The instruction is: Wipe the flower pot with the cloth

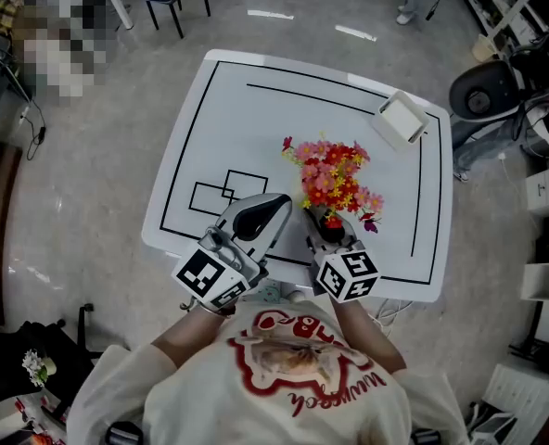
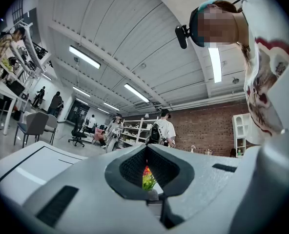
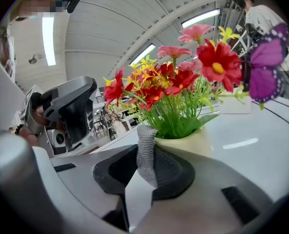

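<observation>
Pot [image 3: 203, 141] half hid behind R claw [image 3: 143, 177] pinching cloth [image 3: 145, 147]; L claw [image 2: 150, 182] closed, empty.

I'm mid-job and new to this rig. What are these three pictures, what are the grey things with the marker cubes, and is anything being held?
There is no robot arm here. A person holds a two-jaw gripper in each hand, and those are the grey things. The head view looks down from the person's head onto a white table. The two gripper views come from cameras that ride on the grippers and look along their jaws. On the table stand a cream flower pot full of flowers and, at the far corner, a small white box. The right gripper is shut on a strip of grey cloth, close to the pot. The left gripper is shut and empty.
</observation>
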Available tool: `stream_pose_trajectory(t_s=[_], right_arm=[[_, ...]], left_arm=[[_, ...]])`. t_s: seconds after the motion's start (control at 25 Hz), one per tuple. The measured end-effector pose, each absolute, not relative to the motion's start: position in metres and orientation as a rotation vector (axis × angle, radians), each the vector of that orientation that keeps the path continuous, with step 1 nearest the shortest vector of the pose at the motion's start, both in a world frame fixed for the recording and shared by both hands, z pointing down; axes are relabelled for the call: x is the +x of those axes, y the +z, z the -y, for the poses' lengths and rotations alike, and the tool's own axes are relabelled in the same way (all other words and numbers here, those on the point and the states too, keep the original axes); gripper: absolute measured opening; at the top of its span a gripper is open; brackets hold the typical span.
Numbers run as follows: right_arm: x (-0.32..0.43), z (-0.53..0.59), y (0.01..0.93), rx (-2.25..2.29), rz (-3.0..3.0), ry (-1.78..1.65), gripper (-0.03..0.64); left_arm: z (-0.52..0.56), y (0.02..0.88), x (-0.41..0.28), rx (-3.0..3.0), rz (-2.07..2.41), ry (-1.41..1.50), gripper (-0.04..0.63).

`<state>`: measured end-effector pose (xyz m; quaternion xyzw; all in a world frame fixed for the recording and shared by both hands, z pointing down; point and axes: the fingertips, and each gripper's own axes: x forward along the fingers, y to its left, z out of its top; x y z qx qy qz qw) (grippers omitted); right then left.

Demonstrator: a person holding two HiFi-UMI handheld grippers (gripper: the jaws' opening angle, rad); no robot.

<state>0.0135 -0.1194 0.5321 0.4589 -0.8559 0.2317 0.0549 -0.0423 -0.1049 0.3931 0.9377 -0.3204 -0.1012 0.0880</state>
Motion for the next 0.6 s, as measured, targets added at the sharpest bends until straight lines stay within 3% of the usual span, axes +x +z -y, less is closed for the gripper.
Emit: stream_pose_trajectory(t_s=[0.6], right_arm=[[-0.006, 0.128, 0.533, 1.336, 2.626, 0.705, 0.074]], left_arm=[[0.118, 0.395, -0.044, 2.796, 0.955, -0.309, 0.004]])
